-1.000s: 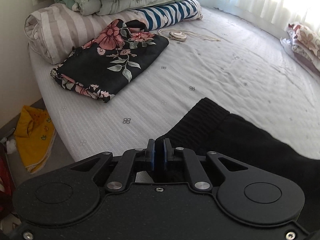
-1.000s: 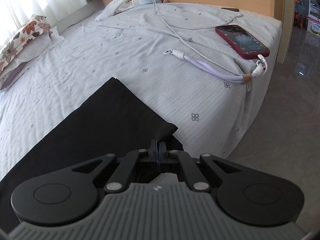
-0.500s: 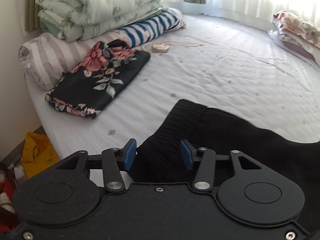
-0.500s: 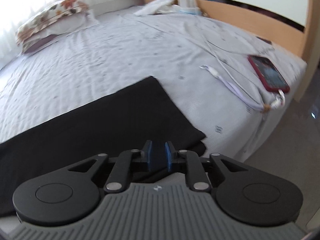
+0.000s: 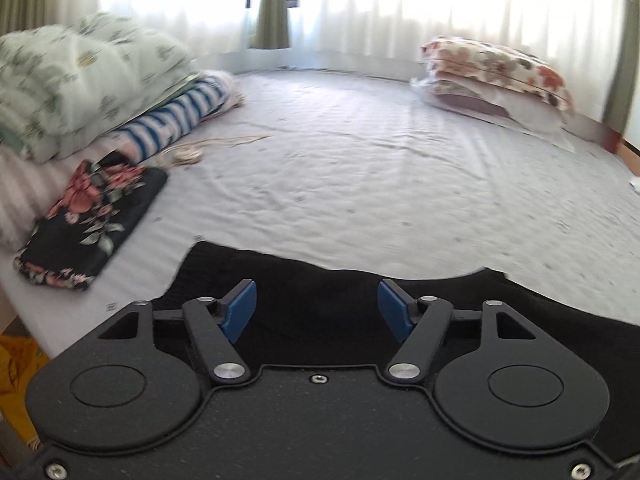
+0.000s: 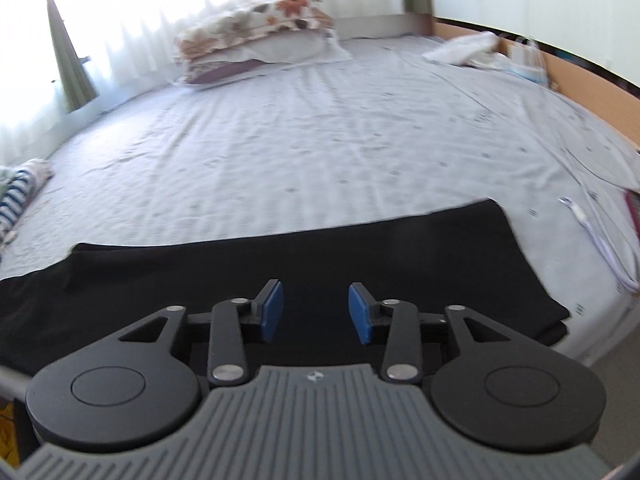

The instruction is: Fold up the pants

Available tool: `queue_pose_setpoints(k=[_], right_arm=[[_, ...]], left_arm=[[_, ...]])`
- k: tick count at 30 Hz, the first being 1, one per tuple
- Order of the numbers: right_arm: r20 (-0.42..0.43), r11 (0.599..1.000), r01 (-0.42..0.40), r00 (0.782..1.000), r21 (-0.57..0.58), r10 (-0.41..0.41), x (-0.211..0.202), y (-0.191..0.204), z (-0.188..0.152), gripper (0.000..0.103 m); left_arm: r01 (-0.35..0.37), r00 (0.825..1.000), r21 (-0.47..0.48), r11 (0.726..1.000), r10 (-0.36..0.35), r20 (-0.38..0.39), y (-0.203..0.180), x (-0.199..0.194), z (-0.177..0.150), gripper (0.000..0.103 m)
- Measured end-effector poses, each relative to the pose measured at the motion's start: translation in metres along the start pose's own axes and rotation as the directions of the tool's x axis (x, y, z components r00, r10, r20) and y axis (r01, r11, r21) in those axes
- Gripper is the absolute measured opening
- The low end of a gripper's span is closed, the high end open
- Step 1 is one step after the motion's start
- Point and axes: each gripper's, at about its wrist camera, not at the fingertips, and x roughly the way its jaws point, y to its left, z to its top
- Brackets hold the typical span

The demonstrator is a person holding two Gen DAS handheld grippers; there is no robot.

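Note:
The black pants (image 5: 320, 292) lie flat along the near edge of the bed, their ribbed waistband end at the left. My left gripper (image 5: 318, 310) is open above that end, holding nothing. In the right wrist view the pants (image 6: 360, 248) stretch across the frame, the leg ends at the right near the bed edge. My right gripper (image 6: 316, 312) is open above them and empty.
A folded black floral garment (image 5: 92, 220) lies at the left by stacked bedding (image 5: 80, 84). Floral pillows (image 5: 500, 76) sit at the far side. A coiled cord (image 5: 188, 154) lies near the bedding. A cable (image 6: 592, 232) and phone edge are at the right.
Both grippers have let go of the pants and opened wide. Both have lifted and turned toward the middle of the bed. The pants now lie flat.

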Motion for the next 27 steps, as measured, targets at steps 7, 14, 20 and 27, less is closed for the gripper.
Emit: queue_pose_setpoints(k=[7,14,20,27], right_arm=[[0.037,0.983,-0.173,0.984,-0.056,0.176,-0.035,0.047,0.010,0.069],[0.087,0.961,-0.258,0.960,-0.096,0.266,-0.074,0.070,0.020,0.077],[0.128,0.961,-0.247,0.956,-0.126,0.263,-0.087,0.078,0.017,0.083],[0.239,0.980,-0.128,0.957,-0.152,0.162,-0.055,0.093,-0.023,0.088]], left_arm=[[0.153,0.988,0.095,0.984,-0.155,0.014,-0.062,-0.031,-0.014,0.083],[0.228,0.970,0.173,0.958,-0.239,0.049,-0.096,-0.057,-0.026,0.091],[0.248,0.965,0.224,0.942,-0.260,0.024,-0.114,-0.056,-0.045,0.096],[0.238,0.970,0.232,0.943,-0.242,-0.010,-0.140,-0.036,-0.087,0.098]])
